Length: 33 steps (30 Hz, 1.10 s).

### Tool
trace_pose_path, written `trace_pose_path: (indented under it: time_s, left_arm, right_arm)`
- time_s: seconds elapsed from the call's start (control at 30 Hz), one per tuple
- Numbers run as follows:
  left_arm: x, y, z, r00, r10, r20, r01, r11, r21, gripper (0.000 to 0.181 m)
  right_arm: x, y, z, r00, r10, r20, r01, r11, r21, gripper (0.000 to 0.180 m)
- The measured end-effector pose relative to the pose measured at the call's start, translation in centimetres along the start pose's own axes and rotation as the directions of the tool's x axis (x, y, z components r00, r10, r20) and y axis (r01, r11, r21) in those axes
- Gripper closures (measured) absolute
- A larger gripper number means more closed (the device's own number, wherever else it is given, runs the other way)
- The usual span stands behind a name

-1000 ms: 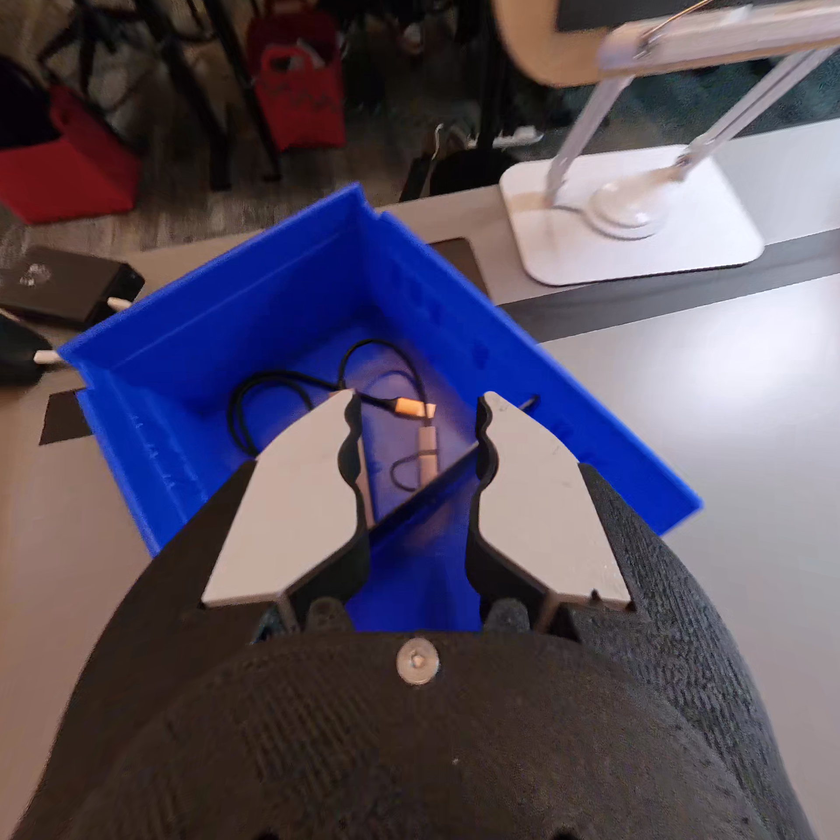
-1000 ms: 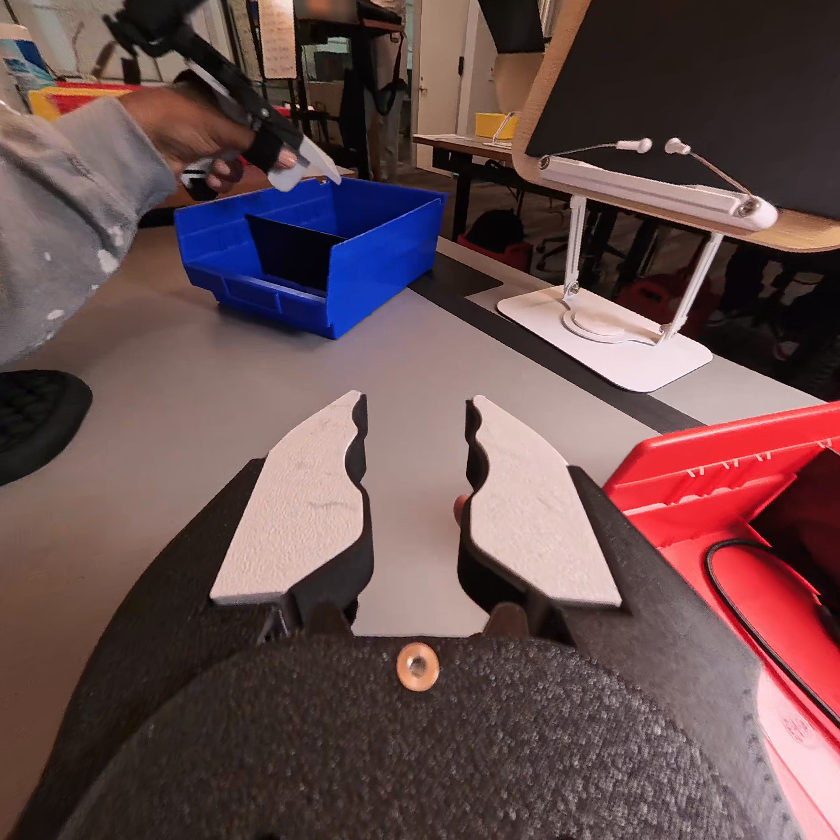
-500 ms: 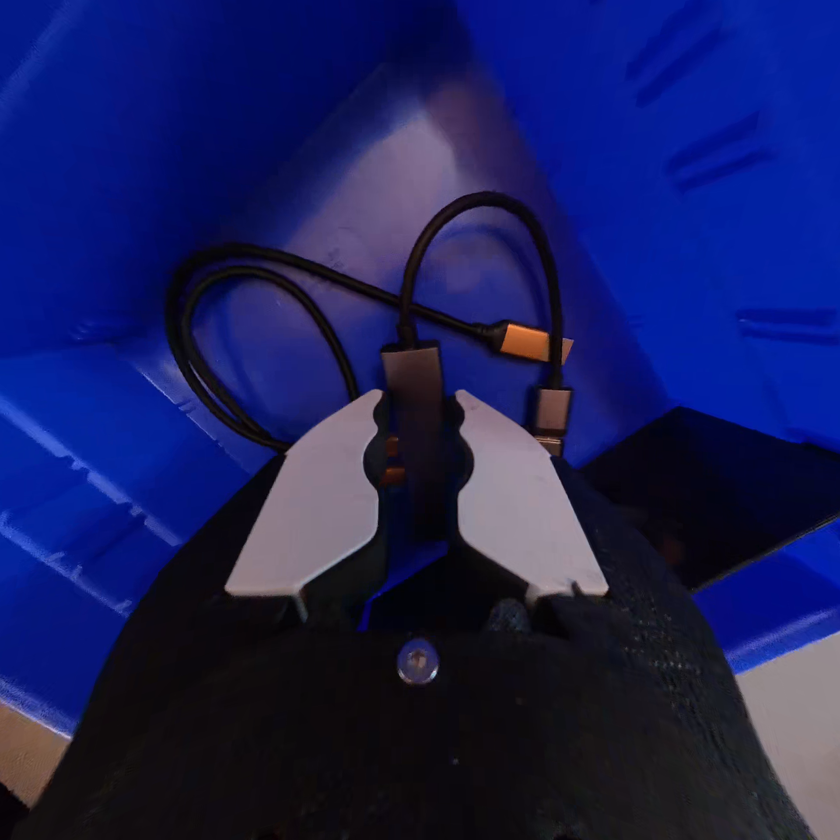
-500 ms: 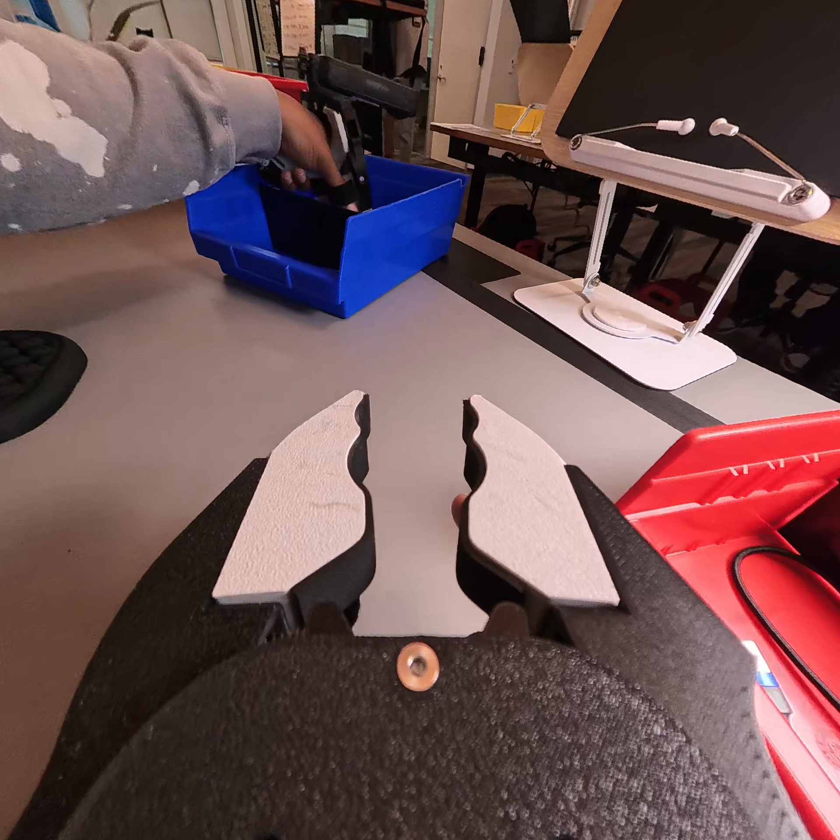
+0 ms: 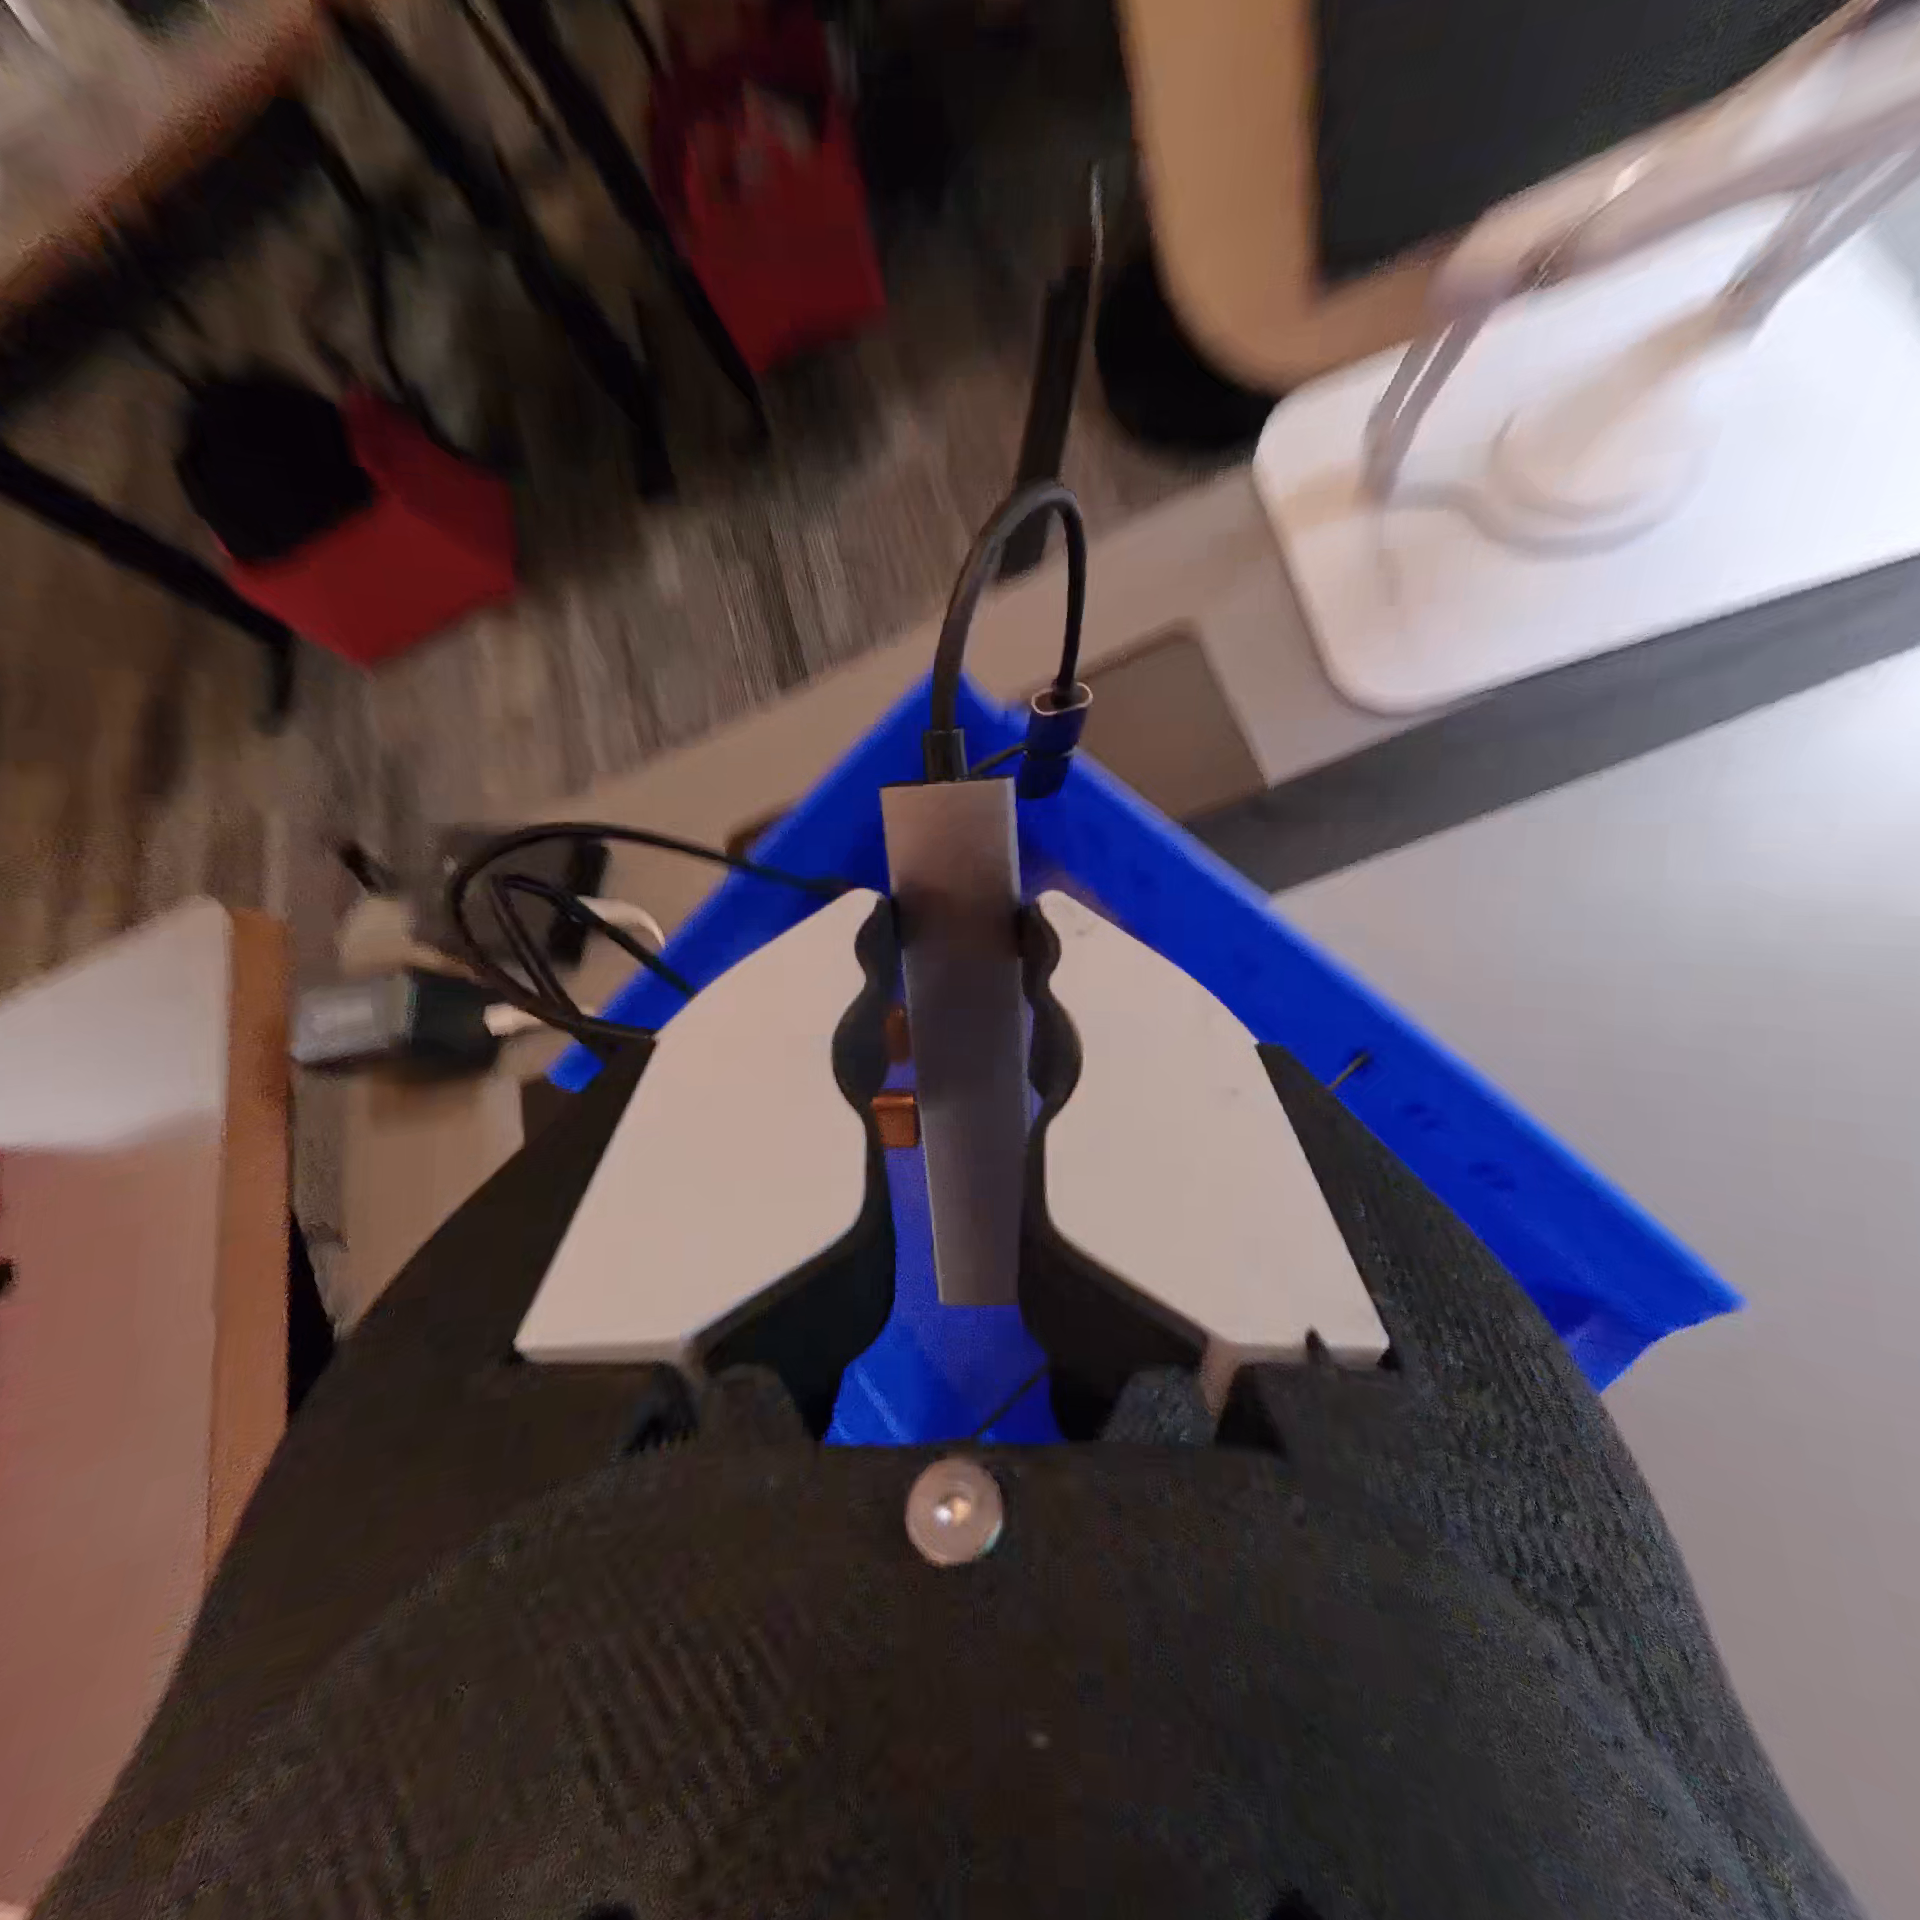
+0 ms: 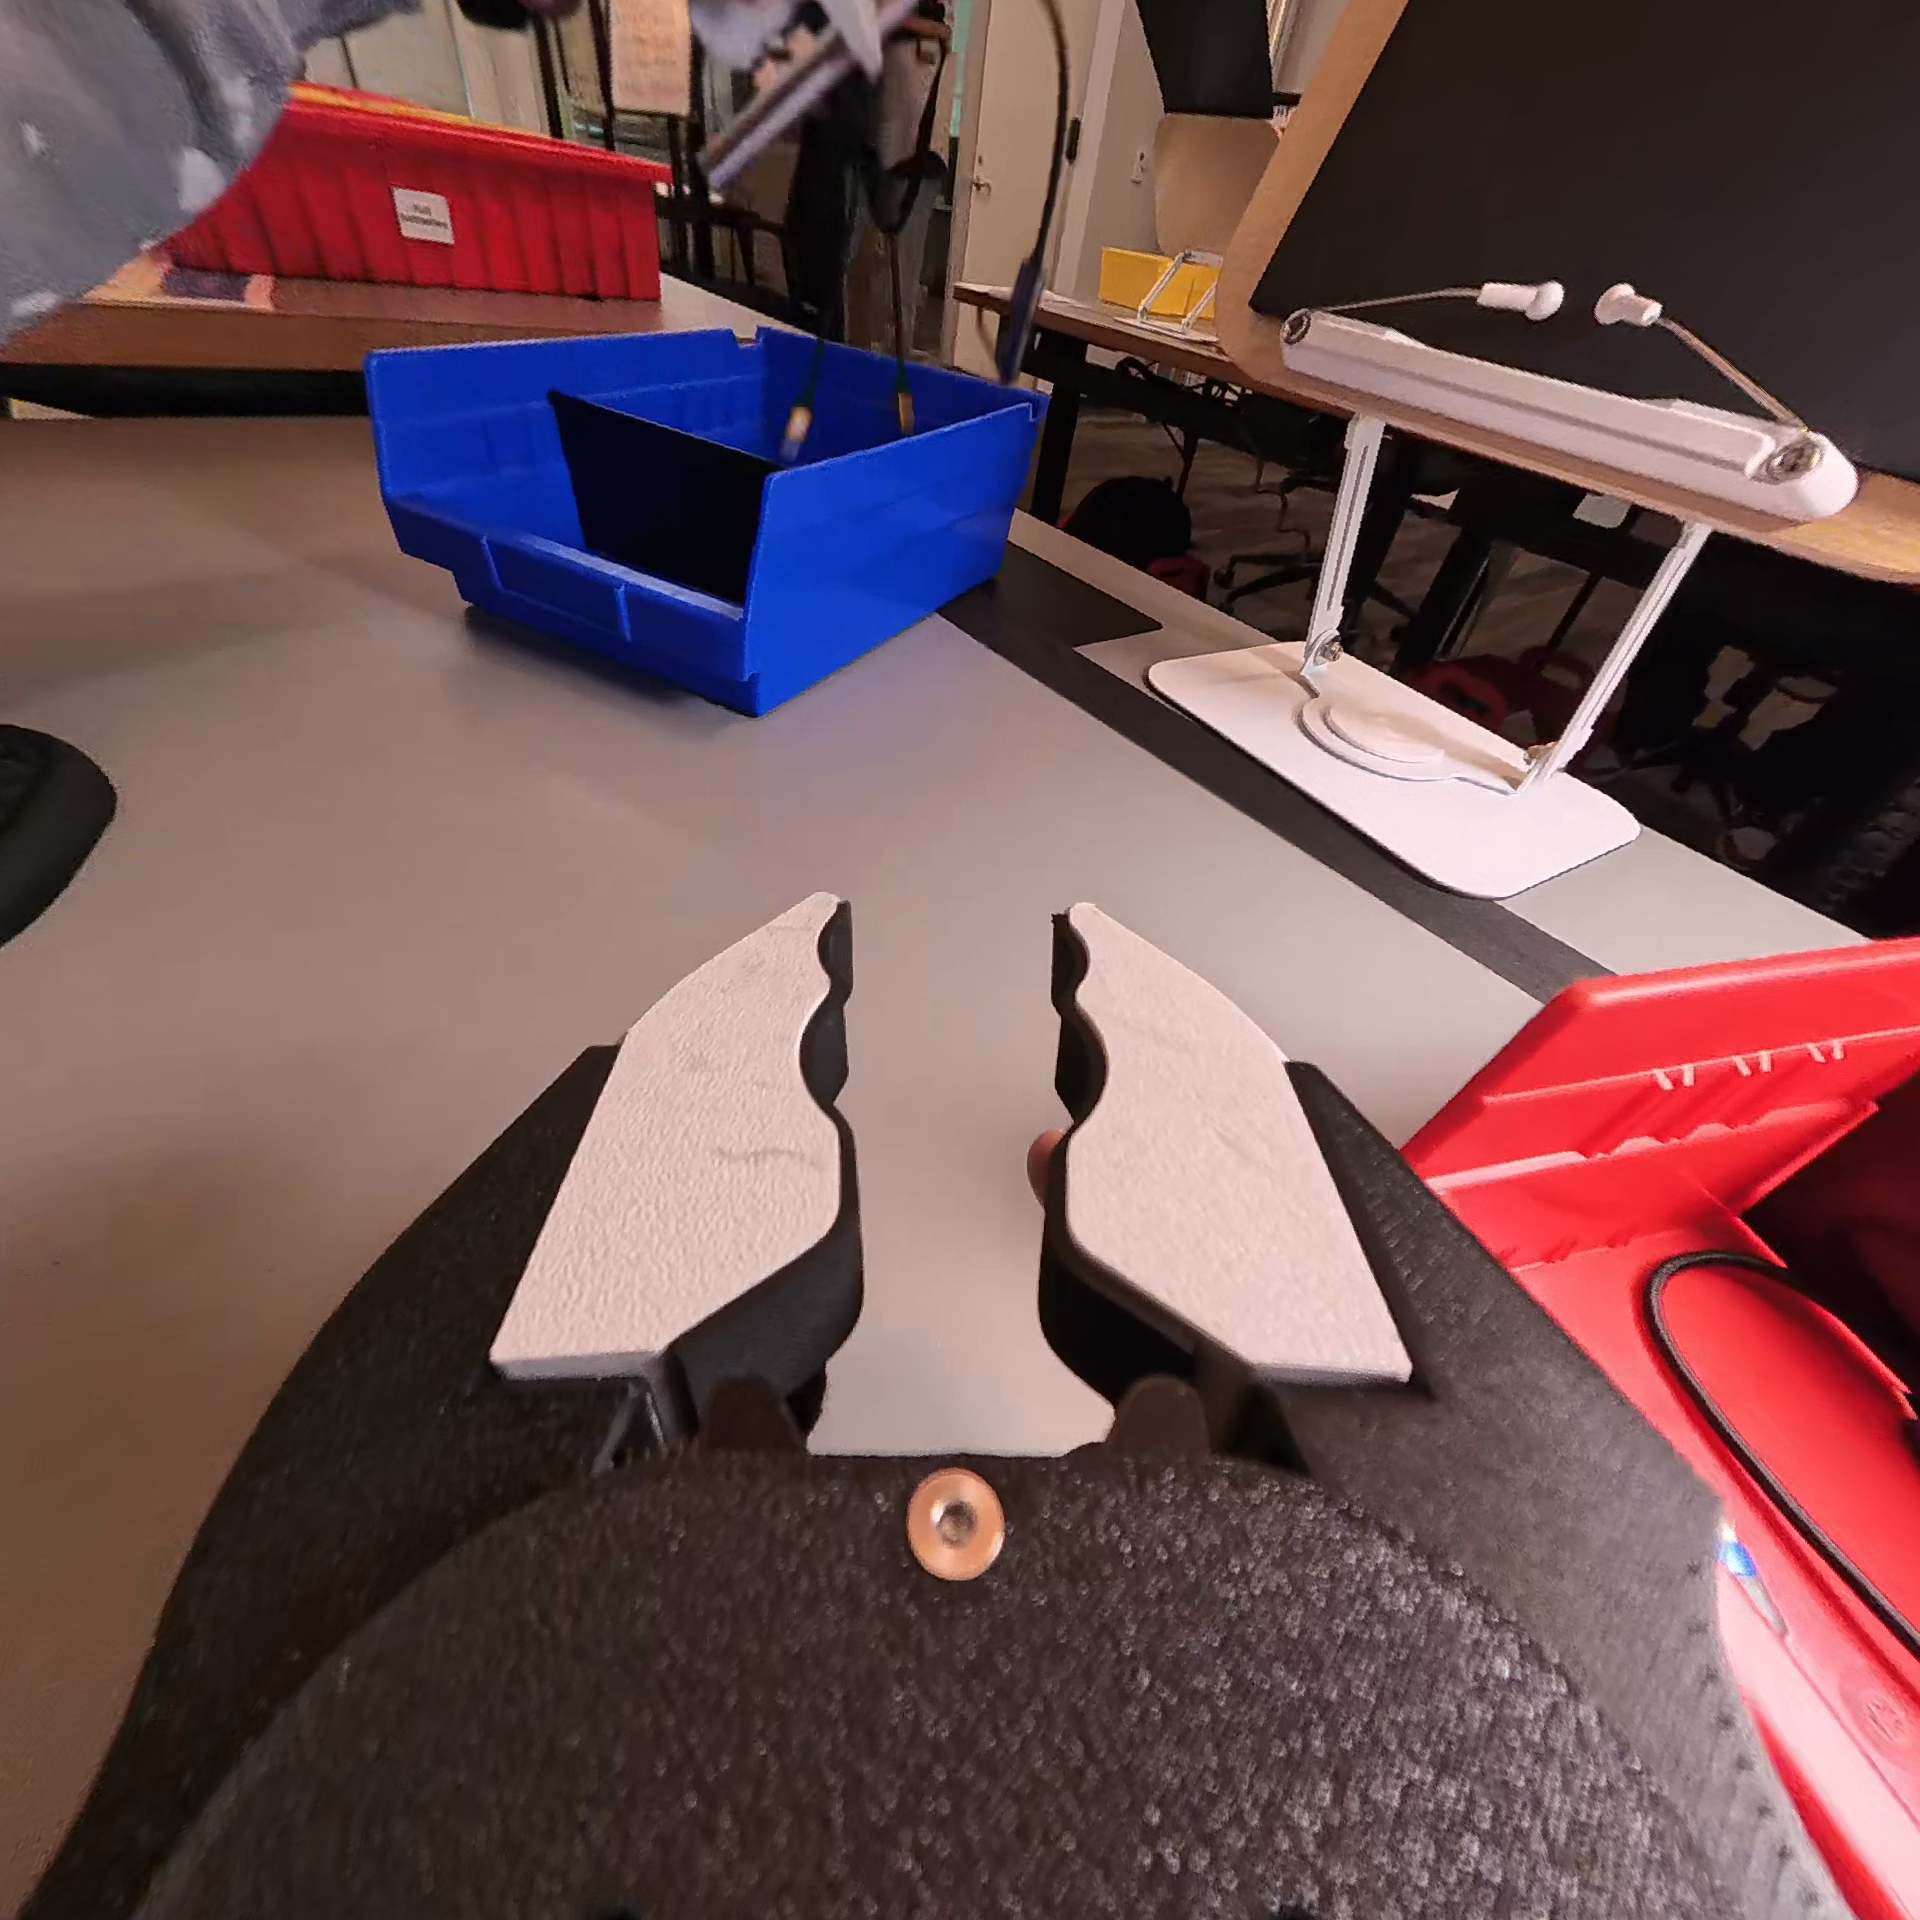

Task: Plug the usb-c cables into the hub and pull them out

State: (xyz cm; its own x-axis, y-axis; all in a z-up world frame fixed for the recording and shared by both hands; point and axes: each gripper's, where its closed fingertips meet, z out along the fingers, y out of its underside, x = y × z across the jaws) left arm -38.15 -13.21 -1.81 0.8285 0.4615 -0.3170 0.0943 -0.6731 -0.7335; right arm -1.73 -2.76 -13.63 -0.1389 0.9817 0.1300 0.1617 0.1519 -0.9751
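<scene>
My left gripper point(image 5: 954, 909) is shut on a slim grey usb hub point(image 5: 961, 1039) and holds it in the air above the blue bin point(image 5: 1299, 997). The hub's own short black lead point(image 5: 1013, 582) loops up and ends in a blue-grey plug point(image 5: 1055, 727). Thin black usb-c cables point(image 5: 540, 925) hang to the left; an orange plug point(image 5: 896, 1120) shows beside the hub. In the right wrist view the cables' ends point(image 6: 798, 426) dangle over the blue bin point(image 6: 717, 520). My right gripper point(image 6: 951, 920) is open and empty, low over the grey table.
A red bin point(image 6: 1662, 1122) holding a black cable sits at my right gripper's right. A white stand point(image 6: 1434, 769) is on the table's far right. A black pad point(image 6: 42, 821) lies at the left. A person's grey sleeve point(image 6: 114, 135) is at the top left.
My left gripper has lifted the hub out of the blue bin, with the cables trailing from it. My right gripper has stayed open and almost still.
</scene>
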Motion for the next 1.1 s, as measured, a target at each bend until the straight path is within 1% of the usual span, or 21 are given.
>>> trace_pose_path:
  time_s: [0.03,0.1,0.17,0.23,0.3,0.37,0.43,0.53,0.63,0.7,0.8,0.87,0.93,0.97,1.0,1.03,1.1]
  left_arm:
    - [0.7,-1.5,-1.8,1.000,0.004,0.001,-0.004,0.996,0.087,0.157]
    - [2.9,-3.6,-5.2,0.999,0.001,-0.042,0.009,0.970,0.244,0.157]
    - [5.3,-5.0,-8.3,0.994,0.000,-0.113,0.043,0.925,0.379,0.157]
    - [8.1,-5.9,-11.0,0.972,0.003,-0.235,0.114,0.868,0.483,0.158]
    - [11.1,-6.6,-13.6,0.921,0.032,-0.389,0.206,0.806,0.554,0.157]
    - [14.1,-6.9,-16.1,0.830,0.095,-0.549,0.301,0.753,0.585,0.157]
    - [16.9,-6.9,-18.5,0.711,0.190,-0.677,0.371,0.716,0.592,0.157]
    - [20.5,-6.6,-21.2,0.535,0.315,-0.784,0.416,0.709,0.569,0.157]
    - [23.3,-6.0,-23.8,0.372,0.408,-0.834,0.450,0.706,0.547,0.157]
    - [24.6,-5.5,-25.5,0.259,0.459,-0.850,0.465,0.712,0.526,0.157]
    - [26.0,-4.2,-28.2,0.087,0.561,-0.823,0.478,0.701,0.529,0.157]
    - [26.6,-3.3,-29.6,-0.005,0.608,-0.794,0.483,0.696,0.531,0.157]
    - [27.1,-2.3,-30.8,-0.109,0.629,-0.769,0.474,0.713,0.516,0.157]
    - [27.5,-1.7,-31.0,-0.155,0.631,-0.760,0.455,0.729,0.512,0.157]
    - [27.9,-1.0,-31.1,-0.187,0.632,-0.752,0.428,0.742,0.516,0.157]
    - [28.4,-0.4,-31.0,-0.212,0.634,-0.744,0.398,0.751,0.526,0.157]
    - [29.5,0.8,-30.9,-0.254,0.636,-0.728,0.338,0.764,0.550,0.157]
  right_arm:
    - [0.1,-0.4,0.1,1.000,-0.007,-0.010,0.007,1.000,0.010,0.143]
    - [0.4,-2.2,0.4,0.999,-0.029,-0.029,0.030,0.999,0.043,0.144]
    - [0.5,-5.1,0.6,0.998,-0.047,-0.032,0.049,0.995,0.091,0.144]
    - [0.4,-9.2,0.6,0.996,-0.074,-0.041,0.080,0.982,0.171,0.145]
    - [0.6,-14.1,0.1,0.990,-0.114,-0.078,0.132,0.953,0.274,0.146]
    - [0.8,-19.1,-1.3,0.982,-0.142,-0.124,0.180,0.904,0.388,0.149]
    - [0.8,-23.1,-2.9,0.979,-0.145,-0.146,0.198,0.855,0.479,0.149]
    - [0.8,-26.2,-5.2,0.977,-0.142,-0.156,0.206,0.803,0.559,0.148]
    - [0.9,-26.2,-6.9,0.977,-0.149,-0.151,0.210,0.778,0.592,0.148]
    - [1.2,-25.8,-7.9,0.978,-0.160,-0.134,0.209,0.773,0.599,0.150]
    - [0.4,-24.9,-8.4,0.979,-0.204,-0.029,0.186,0.813,0.552,0.155]
    - [-1.0,-23.9,-8.1,0.957,-0.290,0.025,0.243,0.843,0.480,0.155]
    - [-2.1,-23.5,-8.0,0.912,-0.409,-0.026,0.379,0.817,0.436,0.154]
    - [-2.6,-23.4,-7.9,0.887,-0.459,-0.047,0.435,0.800,0.413,0.153]
    - [-3.4,-23.1,-7.8,0.867,-0.497,-0.037,0.470,0.790,0.393,0.153]
    - [-4.3,-22.6,-7.5,0.851,-0.526,0.002,0.486,0.788,0.377,0.152]
    - [-6.8,-20.5,-6.8,0.808,-0.565,0.167,0.497,0.806,0.323,0.148]
